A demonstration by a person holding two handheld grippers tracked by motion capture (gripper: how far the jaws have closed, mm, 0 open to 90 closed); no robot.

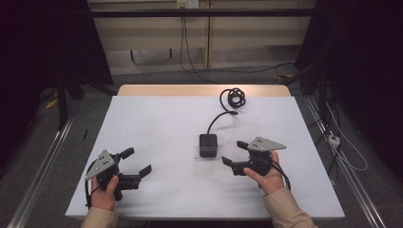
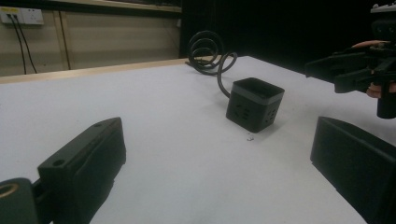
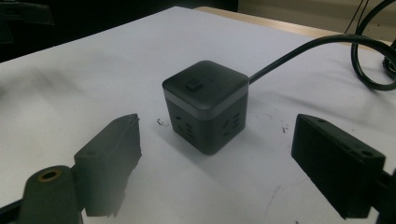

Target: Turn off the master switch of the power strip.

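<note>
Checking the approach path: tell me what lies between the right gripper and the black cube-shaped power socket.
Only bare white tabletop lies between the right gripper and the black cube-shaped power socket, as the right gripper view shows.

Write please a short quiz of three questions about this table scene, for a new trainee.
1. True or false: the right gripper already clamps the cube socket.
2. Which gripper is nearer to the cube socket: A the left gripper, B the right gripper?
3. Where does the cable of the cube socket lie coiled?

Key
1. False: its jaws stand open beside the cube, apart from it.
2. B.
3. Near the far edge of the white table, behind the cube.
</note>
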